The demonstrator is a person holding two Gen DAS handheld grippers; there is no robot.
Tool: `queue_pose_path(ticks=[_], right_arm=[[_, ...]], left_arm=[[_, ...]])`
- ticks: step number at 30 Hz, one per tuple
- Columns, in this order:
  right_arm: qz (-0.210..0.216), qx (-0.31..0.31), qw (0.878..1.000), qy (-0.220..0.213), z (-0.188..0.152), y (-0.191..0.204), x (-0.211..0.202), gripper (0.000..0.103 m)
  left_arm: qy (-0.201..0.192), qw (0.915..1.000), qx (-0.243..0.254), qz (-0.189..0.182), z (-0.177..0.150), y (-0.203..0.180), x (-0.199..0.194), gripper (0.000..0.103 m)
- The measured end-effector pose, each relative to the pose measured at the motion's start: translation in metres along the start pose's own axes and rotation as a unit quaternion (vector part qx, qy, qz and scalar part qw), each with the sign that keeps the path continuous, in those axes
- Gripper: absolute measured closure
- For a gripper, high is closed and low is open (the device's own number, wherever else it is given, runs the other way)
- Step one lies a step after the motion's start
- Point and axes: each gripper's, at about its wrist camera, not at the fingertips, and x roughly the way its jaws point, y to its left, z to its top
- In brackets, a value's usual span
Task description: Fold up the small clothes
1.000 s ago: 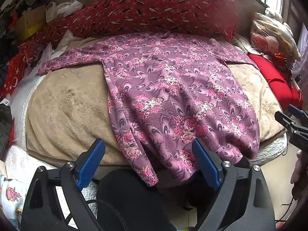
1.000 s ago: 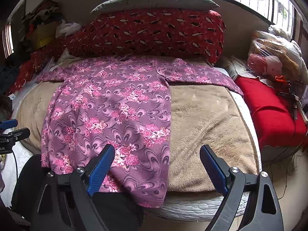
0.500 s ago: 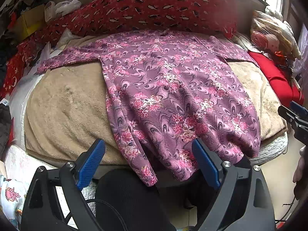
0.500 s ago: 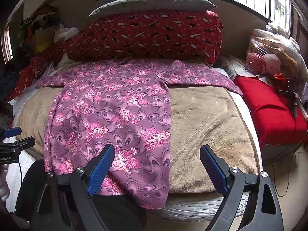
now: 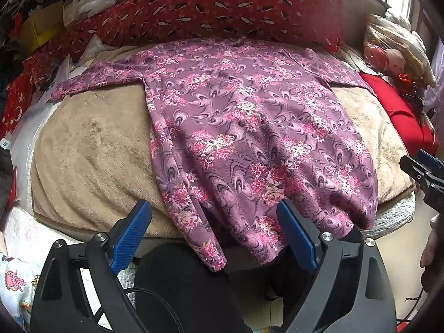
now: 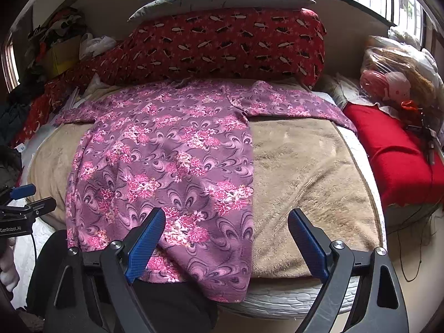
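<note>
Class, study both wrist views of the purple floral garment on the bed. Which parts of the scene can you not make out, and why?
- Purple floral garment: in both views the hem hangs over the bed edge, partly behind blue gripper fingers.
- Right gripper: cut off by the left wrist view's edge.
- Left gripper: cut off by the right wrist view's edge.
- Plastic bag: contents unclear.

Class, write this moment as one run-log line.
left gripper: open, empty | right gripper: open, empty | floral top: spread flat, unfolded, hem overhanging blanket
</note>
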Motion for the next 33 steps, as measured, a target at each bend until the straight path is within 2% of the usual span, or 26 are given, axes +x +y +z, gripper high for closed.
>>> queue_pose_path(ticks=[3, 5, 7, 10, 13, 15, 16, 17, 18, 19, 21, 25, 26, 28, 31, 33], right_arm=[[0.0, 0.004, 1.0, 0.007, -0.001, -0.003, 0.006, 0.012], [-0.005, 0.018, 0.999, 0.027, -0.005, -0.011, 0.019, 0.012], [-0.005, 0.034, 0.998, 0.052, -0.01, -0.021, 0.031, 0.012], [0.011, 0.066, 0.993, 0.095, -0.025, -0.037, 0.052, 0.012], [0.02, 0.084, 0.987, 0.132, -0.04, -0.044, 0.071, 0.013], [0.045, 0.101, 0.981, 0.158, -0.05, -0.044, 0.083, 0.017], [0.062, 0.107, 0.978, 0.167, -0.054, -0.041, 0.086, 0.028], [0.083, 0.106, 0.975, 0.175, -0.058, -0.036, 0.09, 0.05], [0.098, 0.095, 0.974, 0.183, -0.061, -0.03, 0.092, 0.065], [0.1, 0.083, 0.974, 0.186, -0.062, -0.025, 0.092, 0.099], [0.104, 0.06, 0.978, 0.172, -0.06, -0.02, 0.084, 0.098], [0.185, 0.102, 0.975, 0.072, -0.036, -0.044, 0.017, 0.099], [0.198, 0.116, 0.972, 0.045, -0.031, -0.054, -0.003, 0.1], [0.199, 0.13, 0.971, 0.021, -0.026, -0.069, -0.026, 0.101], [0.176, 0.136, 0.974, 0.034, -0.036, -0.078, -0.023, 0.101], [0.164, 0.15, 0.972, 0.081, -0.054, -0.079, 0.0, 0.101]], left_arm=[[0.007, 1.0, -0.003, 0.004, 0.003, 0.01, 0.005, 0.01], [0.017, 0.9994, -0.027, 0.01, 0.007, 0.029, 0.011, 0.01], [0.05, 0.9961, -0.071, 0.01, 0.01, 0.058, 0.025, 0.01], [0.098, 0.9892, -0.108, -0.015, 0.005, 0.079, 0.045, 0.011], [0.155, 0.9828, -0.092, -0.039, -0.007, 0.07, 0.071, 0.011], [0.177, 0.9799, -0.076, -0.05, -0.015, 0.056, 0.083, 0.012], [0.184, 0.9793, -0.068, -0.052, -0.018, 0.05, 0.087, 0.017], [0.189, 0.9791, -0.056, -0.051, -0.021, 0.043, 0.09, 0.053], [0.2, 0.9777, -0.039, -0.05, -0.022, 0.038, 0.094, 0.082], [0.216, 0.9747, -0.029, -0.048, -0.023, 0.036, 0.097, 0.097], [0.203, 0.9768, -0.048, -0.051, -0.021, 0.049, 0.087, 0.101], [0.15, 0.9785, -0.103, -0.097, -0.012, 0.101, 0.023, 0.101], [0.136, 0.9796, -0.111, -0.098, -0.011, 0.116, 0.006, 0.1], [0.131, 0.9797, -0.124, -0.088, -0.014, 0.132, -0.007, 0.1], [0.155, 0.9738, -0.148, -0.075, -0.031, 0.151, 0.011, 0.098], [0.192, 0.9651, -0.164, -0.071, -0.046, 0.151, 0.033, 0.098]])
